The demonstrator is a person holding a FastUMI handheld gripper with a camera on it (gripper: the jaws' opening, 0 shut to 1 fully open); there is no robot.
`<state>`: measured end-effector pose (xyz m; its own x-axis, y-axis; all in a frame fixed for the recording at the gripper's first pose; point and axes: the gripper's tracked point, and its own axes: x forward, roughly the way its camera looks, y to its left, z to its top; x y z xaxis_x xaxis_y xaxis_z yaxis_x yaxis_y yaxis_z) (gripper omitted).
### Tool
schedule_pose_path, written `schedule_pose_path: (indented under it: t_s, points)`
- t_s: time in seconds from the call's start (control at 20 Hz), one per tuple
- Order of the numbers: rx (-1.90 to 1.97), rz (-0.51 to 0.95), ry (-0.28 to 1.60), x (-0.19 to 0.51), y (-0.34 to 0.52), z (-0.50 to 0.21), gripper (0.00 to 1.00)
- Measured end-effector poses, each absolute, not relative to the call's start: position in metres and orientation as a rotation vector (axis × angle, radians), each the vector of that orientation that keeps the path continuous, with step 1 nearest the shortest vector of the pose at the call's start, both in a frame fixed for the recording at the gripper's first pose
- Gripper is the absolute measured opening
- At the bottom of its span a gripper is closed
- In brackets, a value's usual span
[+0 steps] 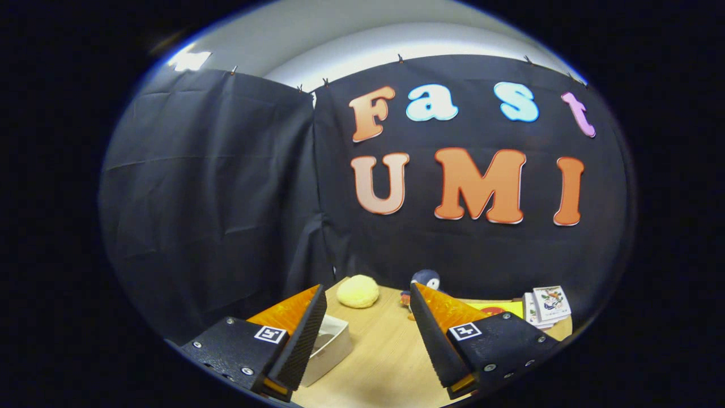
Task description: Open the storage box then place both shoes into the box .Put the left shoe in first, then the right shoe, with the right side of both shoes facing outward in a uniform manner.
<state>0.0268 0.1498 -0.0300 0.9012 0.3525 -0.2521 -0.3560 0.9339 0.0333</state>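
In the gripper view, we see the gripper (368, 300) held wide apart, gripping nothing, above the wooden table (385, 351). The white storage box (331, 345) lies open beside the left finger; its contents are unclear to us.

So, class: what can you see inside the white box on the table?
The white box shows a pale, bare inner wall; one finger of the open hand-held gripper covers the rest, so its contents can't be told.

Wooden table (385, 351) bearing white box (331, 343), yellow plush (358, 291), penguin toy (426, 279), booklets (546, 306).
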Motion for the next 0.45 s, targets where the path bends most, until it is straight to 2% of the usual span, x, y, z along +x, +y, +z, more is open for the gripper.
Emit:
schedule_pose_path:
  t_s: [0.45]
  points:
    - [-0.039, 0.286, 0.047, 0.002, 0.08, 0.025, 0.91]
